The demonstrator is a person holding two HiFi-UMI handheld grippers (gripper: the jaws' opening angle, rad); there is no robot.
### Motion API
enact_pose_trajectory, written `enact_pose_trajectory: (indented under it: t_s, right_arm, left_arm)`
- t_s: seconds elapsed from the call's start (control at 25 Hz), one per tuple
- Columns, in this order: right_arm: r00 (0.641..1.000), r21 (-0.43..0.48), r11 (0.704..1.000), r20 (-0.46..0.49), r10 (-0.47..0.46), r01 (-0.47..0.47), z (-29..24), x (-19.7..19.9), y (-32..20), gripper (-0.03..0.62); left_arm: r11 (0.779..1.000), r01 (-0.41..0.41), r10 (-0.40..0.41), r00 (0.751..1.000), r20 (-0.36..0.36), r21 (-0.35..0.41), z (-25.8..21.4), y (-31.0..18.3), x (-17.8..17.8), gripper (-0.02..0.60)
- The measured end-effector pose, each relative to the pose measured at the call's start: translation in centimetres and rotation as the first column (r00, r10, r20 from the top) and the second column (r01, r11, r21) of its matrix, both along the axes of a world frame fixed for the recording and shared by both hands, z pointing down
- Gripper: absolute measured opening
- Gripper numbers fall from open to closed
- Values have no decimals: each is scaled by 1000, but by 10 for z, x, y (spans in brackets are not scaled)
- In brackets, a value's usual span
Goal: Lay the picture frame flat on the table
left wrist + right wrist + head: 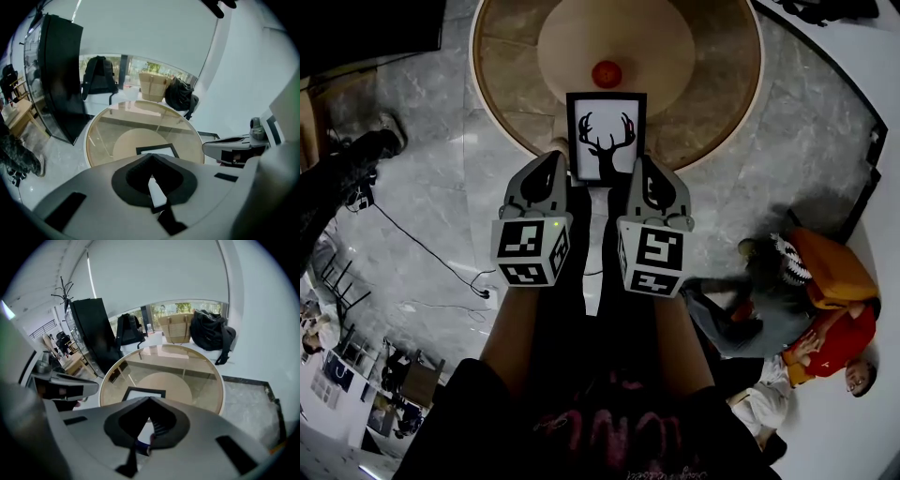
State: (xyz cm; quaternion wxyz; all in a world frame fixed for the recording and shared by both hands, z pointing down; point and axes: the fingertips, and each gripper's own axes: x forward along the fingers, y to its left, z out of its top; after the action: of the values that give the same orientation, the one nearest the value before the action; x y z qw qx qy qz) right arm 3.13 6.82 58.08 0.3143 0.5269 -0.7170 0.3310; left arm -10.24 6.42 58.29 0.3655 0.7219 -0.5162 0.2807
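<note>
The picture frame, black-edged with a white print of a deer's head, lies flat on the round glass table near its front edge. It also shows in the left gripper view and the right gripper view, just past the jaw tips. My left gripper and right gripper hover side by side at the frame's near corners. Both look shut with nothing between the jaws. The left gripper and the right gripper fill the lower half of their own views.
A red ball rests on the table beyond the frame. People sit on the floor at the right. A cable trails across the marble floor at the left. A tall black panel and bags stand behind the table.
</note>
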Motion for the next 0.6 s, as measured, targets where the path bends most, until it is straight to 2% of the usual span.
enact_pose_trajectory:
  t_s: [0.32,0.6]
  right_arm:
    - [1000,130,992,11,6,-7,-56,1,-20,20]
    - [1000,198,980,13,-7,5,-104,-4,-27,20]
  left_arm:
    - [996,2,-2,1000,4,94,-47,-14,-4,9]
    - [988,29,-32,999,14,153,-94,-19,-12,9]
